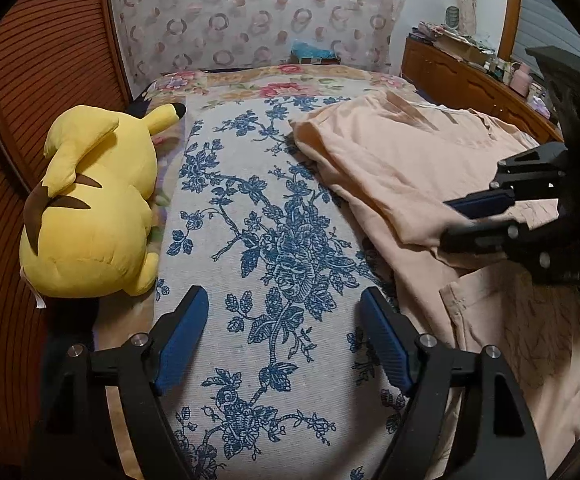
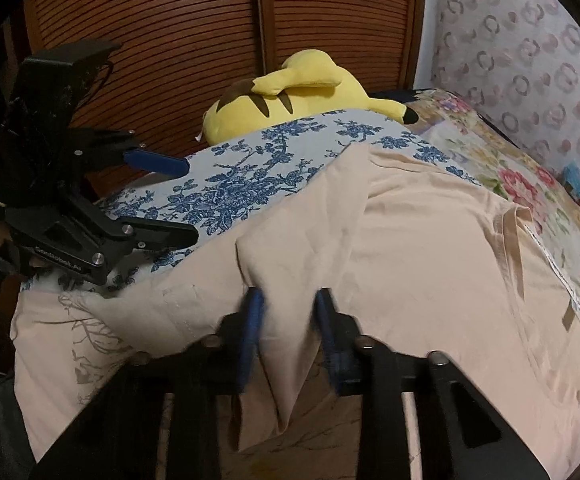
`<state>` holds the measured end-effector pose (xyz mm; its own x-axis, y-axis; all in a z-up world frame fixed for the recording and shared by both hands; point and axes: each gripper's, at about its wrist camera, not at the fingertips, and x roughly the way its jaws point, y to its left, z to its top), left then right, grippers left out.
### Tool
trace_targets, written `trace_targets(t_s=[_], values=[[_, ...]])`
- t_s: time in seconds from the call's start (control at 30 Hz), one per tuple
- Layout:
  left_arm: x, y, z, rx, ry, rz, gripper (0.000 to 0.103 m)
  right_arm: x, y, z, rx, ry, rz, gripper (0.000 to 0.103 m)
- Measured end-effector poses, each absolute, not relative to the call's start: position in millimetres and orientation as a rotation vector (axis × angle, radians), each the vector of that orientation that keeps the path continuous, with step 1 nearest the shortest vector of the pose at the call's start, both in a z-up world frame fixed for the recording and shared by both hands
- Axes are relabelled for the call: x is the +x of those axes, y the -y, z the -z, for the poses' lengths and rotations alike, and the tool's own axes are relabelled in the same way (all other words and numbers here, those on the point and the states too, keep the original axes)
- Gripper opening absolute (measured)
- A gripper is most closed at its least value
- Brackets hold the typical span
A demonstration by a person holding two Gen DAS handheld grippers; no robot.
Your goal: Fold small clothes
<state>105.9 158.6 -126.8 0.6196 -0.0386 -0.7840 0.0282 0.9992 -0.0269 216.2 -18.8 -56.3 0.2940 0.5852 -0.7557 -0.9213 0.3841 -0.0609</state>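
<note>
A peach garment (image 1: 389, 168) (image 2: 409, 240) lies spread and rumpled on the bed, partly over a white cloth with blue flowers (image 1: 274, 240) (image 2: 242, 184). My right gripper (image 2: 288, 300) (image 1: 449, 220) is at the garment's near edge, and a raised fold of the fabric is pinched between its blue pads. My left gripper (image 1: 284, 294) (image 2: 190, 200) hangs open over the blue-flowered cloth to the garment's left. Nothing is between its fingers.
A yellow plush toy (image 1: 90, 208) (image 2: 301, 92) lies at the bed's edge against brown slatted wardrobe doors (image 1: 10, 160) (image 2: 170, 40). A flowered bedspread (image 1: 270, 84) (image 2: 509, 176) covers the far part of the bed. A cluttered wooden dresser (image 1: 457, 76) stands beyond the garment.
</note>
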Motion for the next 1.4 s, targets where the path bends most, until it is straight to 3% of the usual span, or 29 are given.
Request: trace_targets(t_s=[0.13, 0.47, 0.57, 0.63, 0.67, 0.7, 1.13, 1.23, 1.3, 1.4], values=[[105, -160, 127, -0.011, -0.901, 0.037, 0.080, 217, 29, 50, -0.499, -0.700, -1.041, 0.006], [105, -161, 127, -0.011, -0.902, 0.035, 0.081, 238, 87, 39, -0.354, -0.688, -0.804, 0.006], [105, -161, 128, -0.011, -0.902, 0.035, 0.081, 230, 82, 37, -0.345, -0.670, -0.808, 0.012], [105, -161, 128, -0.011, -0.902, 0.035, 0.081, 222, 74, 35, -0.346, -0.665, -0.846, 0.021], [105, -161, 127, -0.011, -0.902, 0.035, 0.081, 219, 72, 35, -0.347, -0.663, -0.863, 0.033], [105, -160, 127, -0.011, -0.902, 0.035, 0.081, 215, 67, 35, -0.349, -0.664, -0.884, 0.038], [105, -161, 127, -0.012, -0.903, 0.032, 0.082, 206, 19, 71, -0.478, -0.729, -1.061, 0.038], [105, -163, 128, -0.012, -0.903, 0.032, 0.082, 202, 14, 72, -0.535, -0.701, -1.028, 0.027], [105, -163, 127, -0.012, -0.903, 0.032, 0.082, 201, 7, 68, -0.565, -0.681, -1.006, 0.010], [105, -162, 127, -0.012, -0.903, 0.031, 0.082, 197, 4, 64, -0.547, -0.686, -1.000, 0.005]])
